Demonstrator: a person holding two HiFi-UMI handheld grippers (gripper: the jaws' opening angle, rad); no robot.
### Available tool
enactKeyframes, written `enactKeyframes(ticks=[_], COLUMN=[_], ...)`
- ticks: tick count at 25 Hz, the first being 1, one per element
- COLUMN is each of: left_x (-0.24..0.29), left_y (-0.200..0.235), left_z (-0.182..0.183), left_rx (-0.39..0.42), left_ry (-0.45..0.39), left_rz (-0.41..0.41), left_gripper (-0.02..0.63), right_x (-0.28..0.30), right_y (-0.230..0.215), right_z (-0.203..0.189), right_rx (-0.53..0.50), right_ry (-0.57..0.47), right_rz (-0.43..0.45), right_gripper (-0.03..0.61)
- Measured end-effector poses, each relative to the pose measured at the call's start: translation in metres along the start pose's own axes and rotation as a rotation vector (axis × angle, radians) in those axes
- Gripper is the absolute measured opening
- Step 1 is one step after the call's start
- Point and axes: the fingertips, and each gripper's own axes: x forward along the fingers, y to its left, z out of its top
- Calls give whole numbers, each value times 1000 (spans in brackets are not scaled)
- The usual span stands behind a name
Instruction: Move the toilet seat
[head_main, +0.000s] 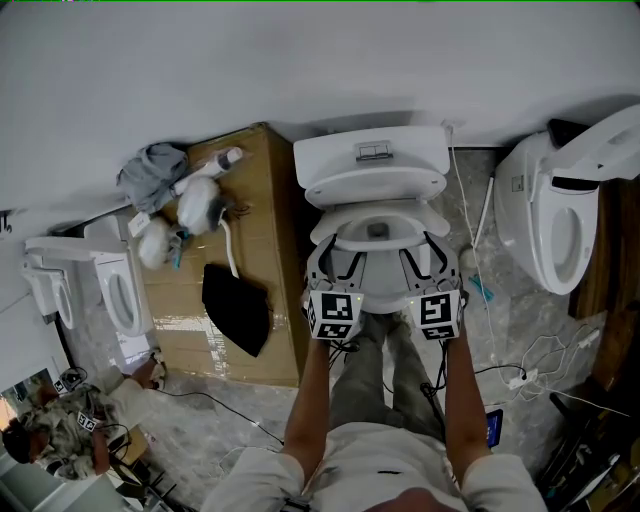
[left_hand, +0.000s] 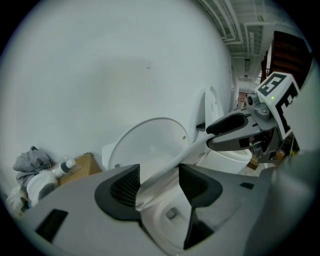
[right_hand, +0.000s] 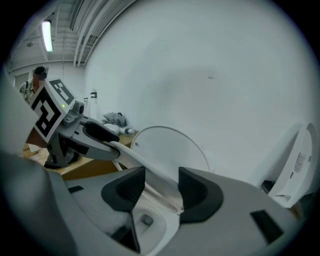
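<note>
A white toilet (head_main: 372, 160) stands against the wall in the head view, its lid (left_hand: 150, 145) upright against the tank. The toilet seat (head_main: 378, 222) ring is lifted off the bowl at its front. My left gripper (head_main: 322, 258) is shut on the ring's left side and my right gripper (head_main: 440, 256) on its right side. In the left gripper view the seat (left_hand: 167, 165) runs between my jaws (left_hand: 159, 182) across to the right gripper (left_hand: 232, 134). In the right gripper view the seat (right_hand: 145, 167) passes between those jaws (right_hand: 161, 187) towards the left gripper (right_hand: 97, 140), with the lid (right_hand: 170, 150) behind.
A cardboard box (head_main: 262, 300) left of the toilet carries a grey cloth, a bottle and a black bag. Another toilet (head_main: 560, 220) stands at the right and a third (head_main: 110, 285) at the left. Cables (head_main: 520, 372) lie on the floor. A person (head_main: 50, 435) crouches at lower left.
</note>
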Motion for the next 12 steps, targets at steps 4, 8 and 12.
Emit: enactKeyframes(ticks=[4, 8, 12], left_x=[3, 7, 11], left_y=[4, 8, 13], left_z=[5, 9, 14], left_rx=[-1, 0, 3], left_ry=[-7, -16, -26], left_rz=[5, 8, 12], left_gripper=[252, 252, 253], right_x=[4, 8, 13], right_y=[-4, -8, -12], right_z=[5, 9, 17], right_rx=[-4, -3, 2], right_ry=[-10, -9, -27], right_rz=[-12, -20, -29], right_gripper=[229, 227, 227])
